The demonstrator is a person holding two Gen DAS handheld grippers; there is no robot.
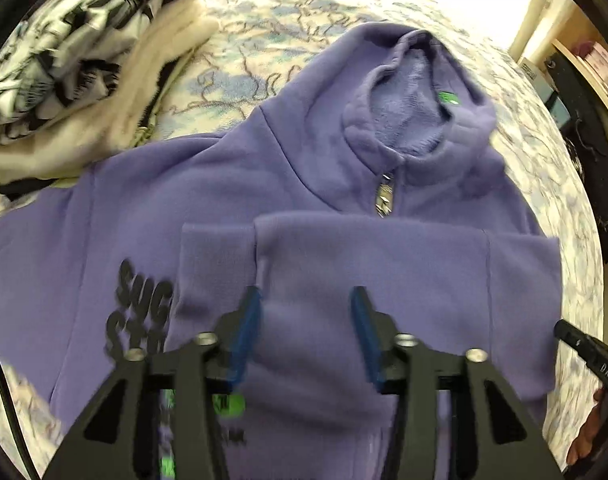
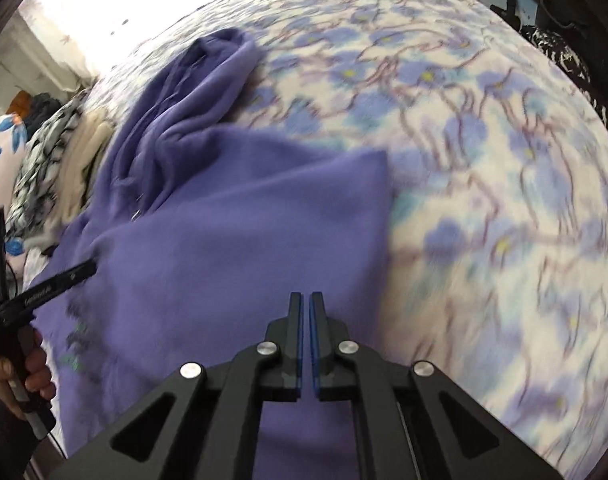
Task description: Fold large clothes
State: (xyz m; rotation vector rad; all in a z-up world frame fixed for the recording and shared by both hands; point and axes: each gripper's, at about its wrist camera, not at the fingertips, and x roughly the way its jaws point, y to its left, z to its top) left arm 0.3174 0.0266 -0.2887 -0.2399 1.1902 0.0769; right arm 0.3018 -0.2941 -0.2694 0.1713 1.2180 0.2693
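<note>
The left gripper [image 1: 305, 300] hangs over the purple hoodie [image 1: 208, 200] with its blue-padded jaws spread wide and nothing between them. The right gripper [image 2: 306, 304] has its jaws pressed nearly together over the near right part of the hoodie [image 2: 224, 220]; whether any cloth is pinched in there can't be told from the blurry right wrist view.

The hoodie lies front-up on the floral bedspread [image 1: 264, 40], hood [image 1: 419, 92] at the far end. One sleeve [image 1: 383, 256] is already folded across the chest, just below the zipper pull [image 1: 385, 196] (so roughly one fold in). The left side with the black print [image 1: 144, 308] looks still spread out, so the other sleeve and the body folds are probably left.

A pile of black-and-white and cream clothes [image 1: 76, 72] sits at the far left, touching the hoodie's shoulder, which could crowd that side's fold.
</note>
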